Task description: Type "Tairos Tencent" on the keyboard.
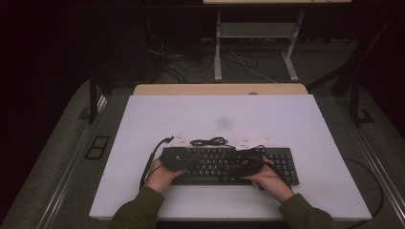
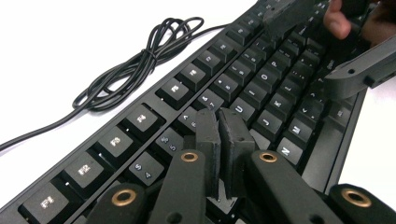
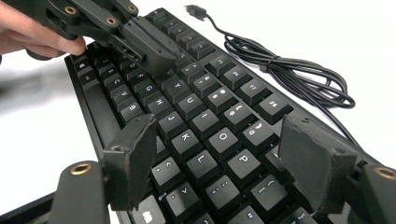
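- Two grippers hang low over the black keyboard (image 1: pixel 229 164), which lies on the near half of the white table (image 1: pixel 219 114), between the person's hands
- Left gripper (image 2: pixel 223 122) has its jaws pressed together with nothing between them; the joined tips point down at the middle key rows, near the U key, probably so that they can push one key like a single finger
- Right gripper (image 3: pixel 217 142) stands with its jaws wide apart, one on each side of the K, O, L and P keys, and it holds nothing; I think it waits there or steadies itself above the right part
- Jaw pads are matt black blocks with rough, worn edges, on arms with brass-coloured rivets
- Keys are square, slightly hollow caps of smooth plastic with pale letters
- Behind the far edge, the keyboard's cable (image 1: pixel 208 141) lies in a loose tied bundle on the table, its plug free, so the keyboard seems not connected
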### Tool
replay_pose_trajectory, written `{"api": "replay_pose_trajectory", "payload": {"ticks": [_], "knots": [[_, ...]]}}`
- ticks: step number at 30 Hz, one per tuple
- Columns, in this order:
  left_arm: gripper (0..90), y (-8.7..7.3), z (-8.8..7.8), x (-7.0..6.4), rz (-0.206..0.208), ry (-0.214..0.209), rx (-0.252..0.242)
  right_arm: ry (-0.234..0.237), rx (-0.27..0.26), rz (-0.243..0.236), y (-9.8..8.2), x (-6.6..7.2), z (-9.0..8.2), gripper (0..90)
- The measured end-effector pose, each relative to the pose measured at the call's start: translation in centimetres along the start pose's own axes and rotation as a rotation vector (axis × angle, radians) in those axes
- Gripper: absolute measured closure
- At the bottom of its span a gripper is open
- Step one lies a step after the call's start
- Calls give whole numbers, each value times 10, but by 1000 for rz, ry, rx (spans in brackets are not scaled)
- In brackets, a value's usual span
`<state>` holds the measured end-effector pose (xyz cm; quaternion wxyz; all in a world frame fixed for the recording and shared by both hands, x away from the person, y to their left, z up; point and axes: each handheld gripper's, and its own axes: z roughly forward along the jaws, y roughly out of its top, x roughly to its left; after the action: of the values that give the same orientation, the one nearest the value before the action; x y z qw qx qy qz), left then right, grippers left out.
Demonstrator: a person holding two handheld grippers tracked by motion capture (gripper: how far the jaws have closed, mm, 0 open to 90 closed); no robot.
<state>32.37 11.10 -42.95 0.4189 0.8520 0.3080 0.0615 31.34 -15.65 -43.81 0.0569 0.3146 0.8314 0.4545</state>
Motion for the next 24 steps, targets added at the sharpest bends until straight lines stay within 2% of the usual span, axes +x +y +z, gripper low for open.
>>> {"api": "replay_pose_trajectory", "payload": {"ticks": [9,24], "knots": [[780,0,-9,0,-6,-6,-41,7,-12,0,-1,-3,-3,272],[442,-9,-27,-1,10,-20,-103,-18,-42,20,-6,-11,-19,232]]}}
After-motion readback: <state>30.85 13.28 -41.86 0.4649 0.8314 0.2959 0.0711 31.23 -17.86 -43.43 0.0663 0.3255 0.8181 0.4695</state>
